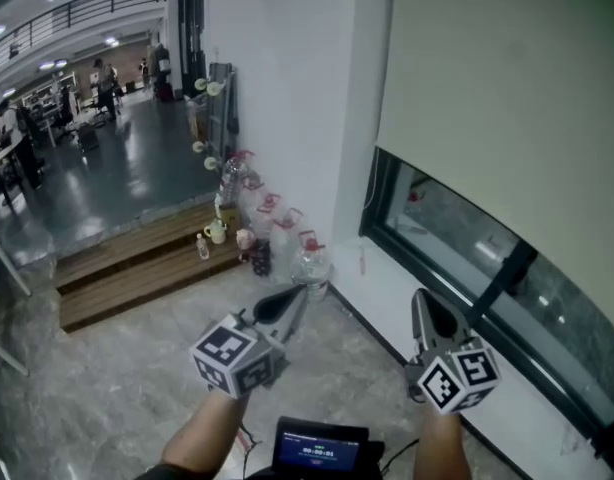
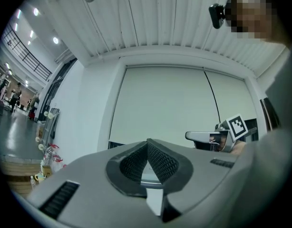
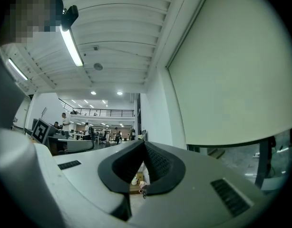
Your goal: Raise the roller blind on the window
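Nothing looks done yet: the roller blind (image 1: 507, 88) at two o'clock covers most of the window (image 1: 487, 258), and the left hand-held gripper (image 1: 287, 306) and right hand-held gripper (image 1: 434, 316) are both closed, empty, short of it.

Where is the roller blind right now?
In the head view the roller blind fills the upper right, beside the white wall, its lower edge hanging above the dark window glass.
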`<control>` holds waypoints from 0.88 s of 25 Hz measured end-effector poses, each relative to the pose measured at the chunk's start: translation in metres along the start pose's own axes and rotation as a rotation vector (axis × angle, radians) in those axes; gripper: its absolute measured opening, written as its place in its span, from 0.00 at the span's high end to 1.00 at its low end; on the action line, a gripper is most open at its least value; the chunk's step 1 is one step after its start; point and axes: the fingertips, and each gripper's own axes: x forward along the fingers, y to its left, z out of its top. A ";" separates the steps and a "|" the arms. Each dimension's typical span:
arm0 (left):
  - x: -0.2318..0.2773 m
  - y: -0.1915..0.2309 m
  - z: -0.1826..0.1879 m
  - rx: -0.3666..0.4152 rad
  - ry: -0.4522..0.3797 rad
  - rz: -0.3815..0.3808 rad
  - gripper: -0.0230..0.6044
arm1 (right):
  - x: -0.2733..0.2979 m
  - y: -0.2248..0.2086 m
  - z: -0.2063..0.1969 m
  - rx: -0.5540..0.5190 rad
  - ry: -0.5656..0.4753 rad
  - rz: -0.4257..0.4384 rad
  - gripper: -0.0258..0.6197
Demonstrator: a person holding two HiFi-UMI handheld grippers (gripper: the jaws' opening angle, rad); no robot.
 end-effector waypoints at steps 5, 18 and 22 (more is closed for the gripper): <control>0.015 0.005 -0.004 0.013 0.030 -0.012 0.98 | 0.015 -0.007 -0.001 0.006 -0.002 0.011 0.94; 0.120 0.045 0.001 0.027 0.020 0.026 0.98 | 0.093 -0.083 0.008 0.008 -0.034 0.074 0.94; 0.154 0.050 0.007 0.037 0.015 0.033 0.98 | 0.113 -0.110 0.015 0.010 -0.049 0.098 0.94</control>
